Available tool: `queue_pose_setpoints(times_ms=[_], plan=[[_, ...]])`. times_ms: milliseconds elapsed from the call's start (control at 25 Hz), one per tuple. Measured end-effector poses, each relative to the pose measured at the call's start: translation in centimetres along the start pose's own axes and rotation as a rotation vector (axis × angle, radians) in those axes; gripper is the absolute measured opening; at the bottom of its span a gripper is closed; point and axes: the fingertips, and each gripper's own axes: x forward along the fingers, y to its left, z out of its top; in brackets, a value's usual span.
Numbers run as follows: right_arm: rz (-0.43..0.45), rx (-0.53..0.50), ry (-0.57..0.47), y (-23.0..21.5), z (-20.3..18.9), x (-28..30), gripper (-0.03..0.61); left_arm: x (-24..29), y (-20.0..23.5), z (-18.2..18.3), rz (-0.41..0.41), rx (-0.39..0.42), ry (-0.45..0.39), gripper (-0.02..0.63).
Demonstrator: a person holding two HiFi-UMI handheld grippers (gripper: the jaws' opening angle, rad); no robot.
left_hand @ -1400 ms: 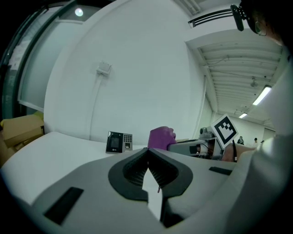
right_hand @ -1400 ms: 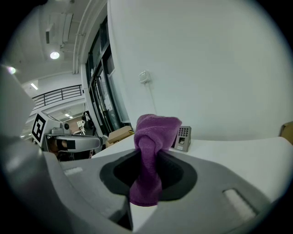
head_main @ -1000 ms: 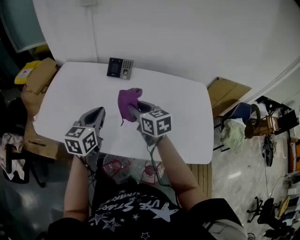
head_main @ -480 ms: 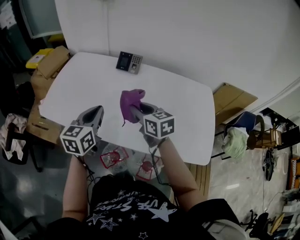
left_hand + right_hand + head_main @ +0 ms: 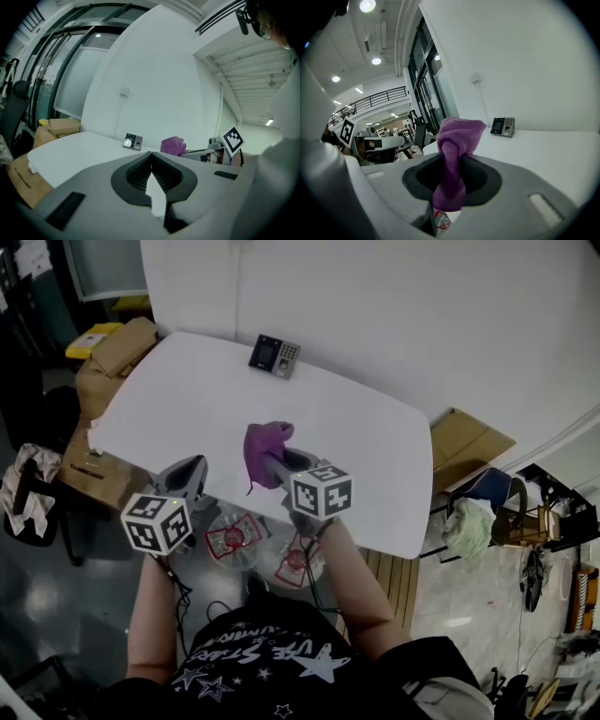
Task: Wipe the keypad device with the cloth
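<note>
Pinched tight in R gripper (image 5: pixel 449 174): purple cloth (image 5: pixel 263 446), bunched up over near half of white table (image 5: pixel 178 399). Pressed together w/ nothing btwn: L gripper (image 5: pixel 151 163) jaws, by near table edge. Sitting at far edge by wall, well apart from both: keypad device (image 5: pixel 275 355).

Legible print: shirt lettering only
Black shirt (image 5: pixel 267 652) carries white letters reading roughly "USE STARS"; markings on the keypad device (image 5: pixel 275 355) are too small to read.

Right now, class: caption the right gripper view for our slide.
Right gripper clamps a purple cloth; keypad device stands beyond on the white table.
</note>
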Motion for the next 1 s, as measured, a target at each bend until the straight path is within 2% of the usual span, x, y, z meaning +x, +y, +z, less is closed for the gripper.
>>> queue_pose_setpoints(times_ms=[480,1000], plan=[[-0.004,-0.02,0.002,7.3,-2.6,-5.7,0.095,-8.1,-3.9,-2.4,-0.015,-0.012,-0.017,0.006],[0.01,0.007,0.003,11.8,-6.3,-11.3,0.095,-14.2,-8.2,-4.6,-0.008,-0.015,-0.041,0.006]])
